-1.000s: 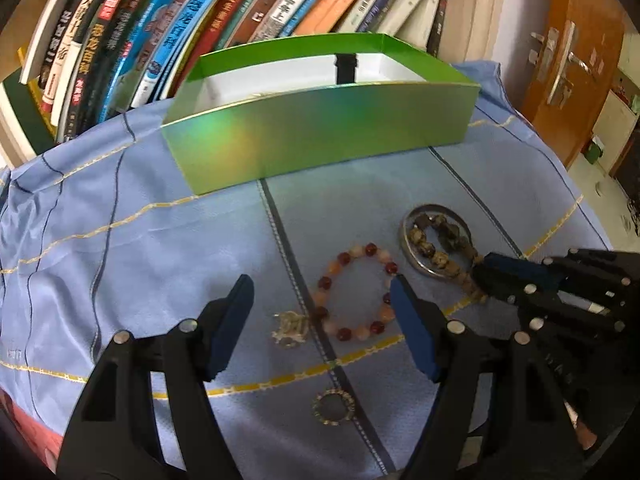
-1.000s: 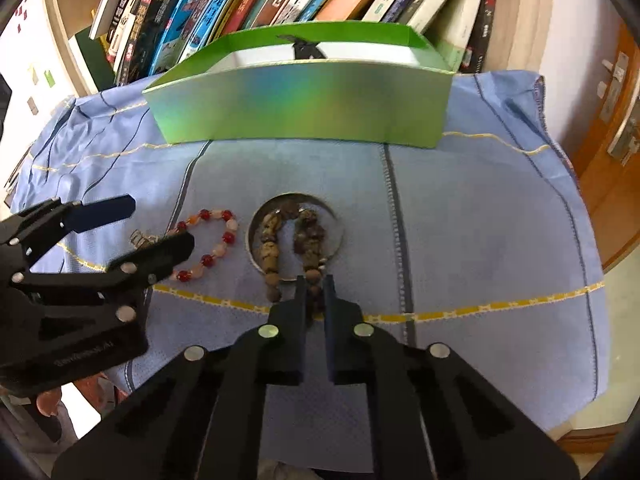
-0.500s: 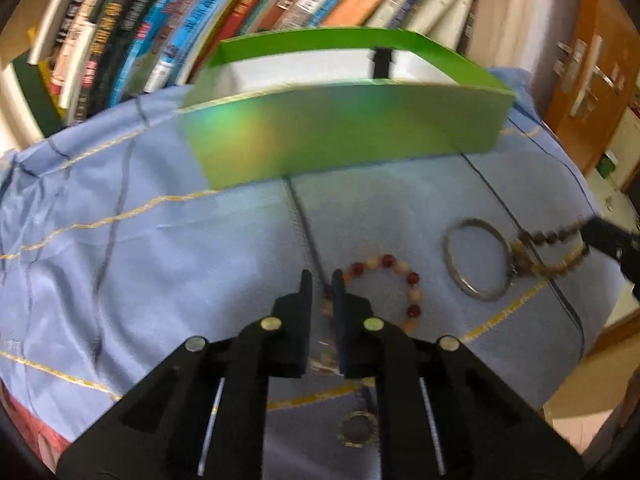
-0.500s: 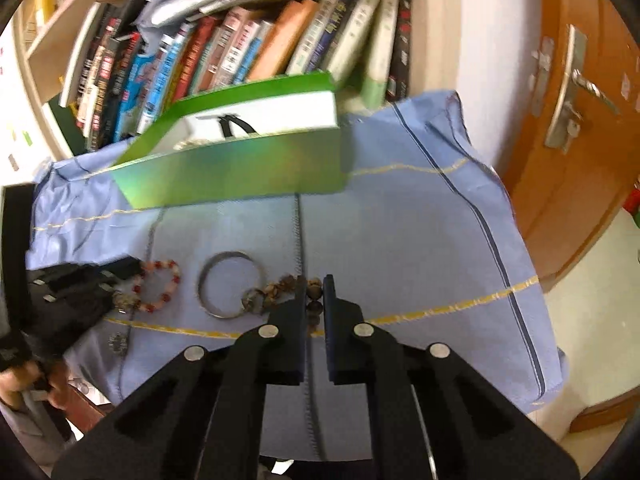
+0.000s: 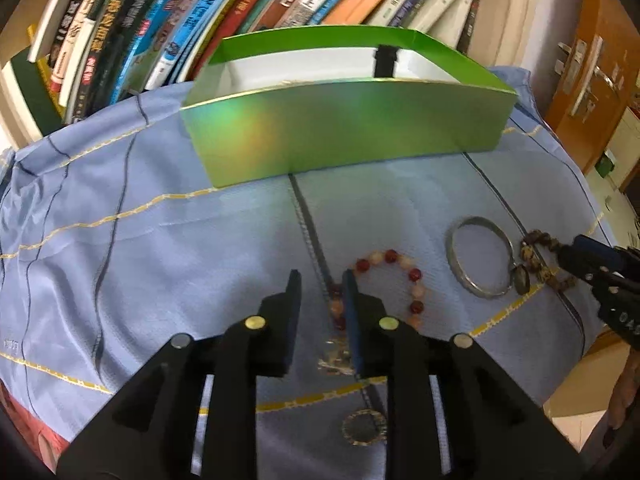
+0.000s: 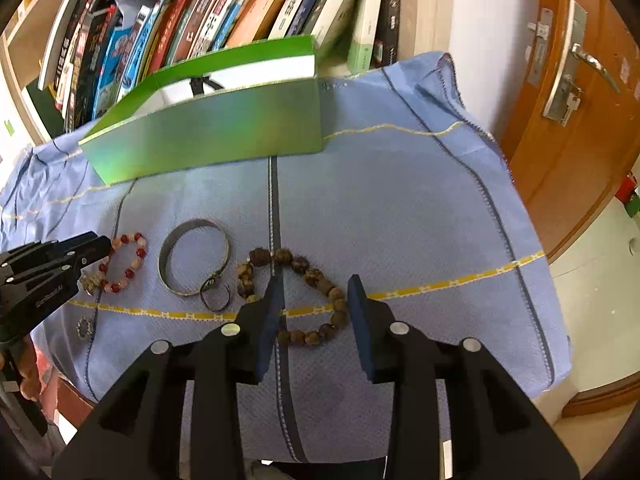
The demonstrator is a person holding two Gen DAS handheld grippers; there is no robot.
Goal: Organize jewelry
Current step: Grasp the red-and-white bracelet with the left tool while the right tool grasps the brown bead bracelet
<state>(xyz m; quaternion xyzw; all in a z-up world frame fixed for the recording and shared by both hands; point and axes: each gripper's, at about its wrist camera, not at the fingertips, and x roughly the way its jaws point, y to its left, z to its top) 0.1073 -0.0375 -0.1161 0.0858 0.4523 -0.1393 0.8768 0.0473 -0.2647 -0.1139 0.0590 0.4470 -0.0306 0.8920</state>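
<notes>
L gripper [image 5: 320, 280]: jaws narrow, straddled red bracelet [image 5: 384, 280].
R gripper [image 6: 316, 288]: jaws wide, over brown beads [image 6: 304, 296].

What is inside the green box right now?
Inside the green box only white inner walls and a black strap at the back show. Its floor is hidden by the front wall, so contents cannot be told.
</notes>
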